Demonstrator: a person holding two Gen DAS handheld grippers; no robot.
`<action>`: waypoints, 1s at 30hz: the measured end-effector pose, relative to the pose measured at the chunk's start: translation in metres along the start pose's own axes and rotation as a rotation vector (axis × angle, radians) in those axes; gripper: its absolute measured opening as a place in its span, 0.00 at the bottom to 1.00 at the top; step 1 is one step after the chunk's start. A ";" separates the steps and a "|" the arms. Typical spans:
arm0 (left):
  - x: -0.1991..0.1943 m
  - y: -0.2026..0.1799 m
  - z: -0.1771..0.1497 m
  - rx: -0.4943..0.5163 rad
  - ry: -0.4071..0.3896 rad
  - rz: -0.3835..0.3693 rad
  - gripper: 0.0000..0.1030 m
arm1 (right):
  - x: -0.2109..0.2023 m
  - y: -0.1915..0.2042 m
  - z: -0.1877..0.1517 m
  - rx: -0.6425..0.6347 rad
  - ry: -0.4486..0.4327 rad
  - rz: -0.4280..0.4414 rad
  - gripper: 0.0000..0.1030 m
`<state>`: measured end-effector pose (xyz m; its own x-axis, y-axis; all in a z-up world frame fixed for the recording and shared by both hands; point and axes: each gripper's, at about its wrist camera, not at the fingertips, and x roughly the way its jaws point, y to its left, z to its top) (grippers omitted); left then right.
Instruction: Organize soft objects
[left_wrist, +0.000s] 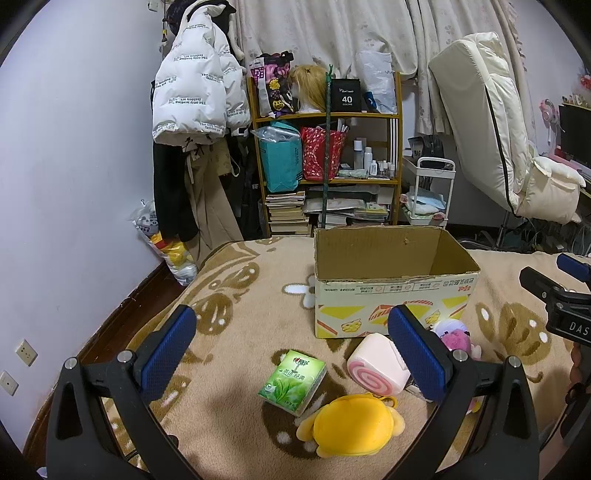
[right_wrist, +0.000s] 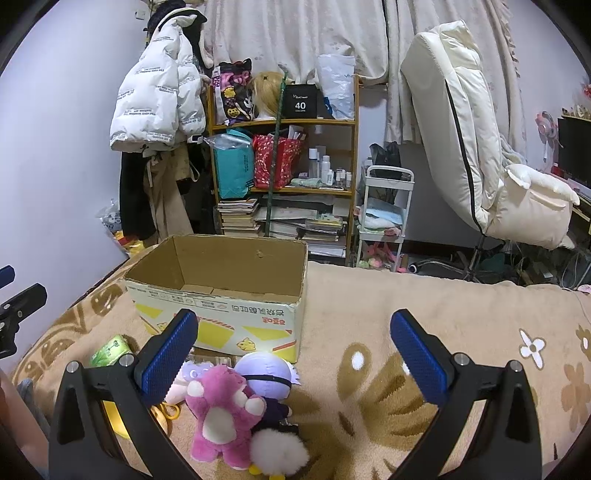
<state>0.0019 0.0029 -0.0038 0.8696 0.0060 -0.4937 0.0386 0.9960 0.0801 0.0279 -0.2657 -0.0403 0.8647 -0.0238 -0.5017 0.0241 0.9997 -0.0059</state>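
An open, empty cardboard box (left_wrist: 395, 291) stands on the blanket; it also shows in the right wrist view (right_wrist: 221, 295). In front of it lie a green tissue pack (left_wrist: 293, 380), a pink swirl-roll plush (left_wrist: 376, 369), a yellow plush (left_wrist: 351, 424) and a pink bear plush (left_wrist: 458, 339). My left gripper (left_wrist: 291, 354) is open above the tissue pack and holds nothing. My right gripper (right_wrist: 293, 356) is open and empty. Just below it lie the pink bear plush (right_wrist: 221, 410), a purple-haired doll (right_wrist: 266, 373) and a white fluffy plush (right_wrist: 279, 456). The tissue pack (right_wrist: 109, 349) sits at the left.
A tan patterned blanket (right_wrist: 424, 306) covers the bed. Behind stand a cluttered wooden shelf (left_wrist: 325, 155), hanging jackets (left_wrist: 195, 85), a white cart (right_wrist: 384, 214) and a cream recliner chair (right_wrist: 480, 147). The right gripper's body (left_wrist: 565, 306) shows at the left view's right edge.
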 end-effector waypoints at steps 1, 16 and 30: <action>0.000 0.000 0.000 0.000 0.001 0.001 0.99 | 0.001 0.000 -0.001 0.000 0.000 -0.001 1.00; 0.003 0.002 -0.001 0.001 0.003 0.004 0.99 | 0.000 0.001 0.000 0.001 0.001 -0.001 1.00; 0.005 0.004 -0.002 0.001 0.001 0.003 0.99 | 0.000 0.000 0.001 0.000 0.002 -0.001 1.00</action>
<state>0.0060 0.0067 -0.0076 0.8693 0.0086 -0.4942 0.0370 0.9959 0.0824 0.0281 -0.2659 -0.0397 0.8635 -0.0247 -0.5037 0.0249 0.9997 -0.0063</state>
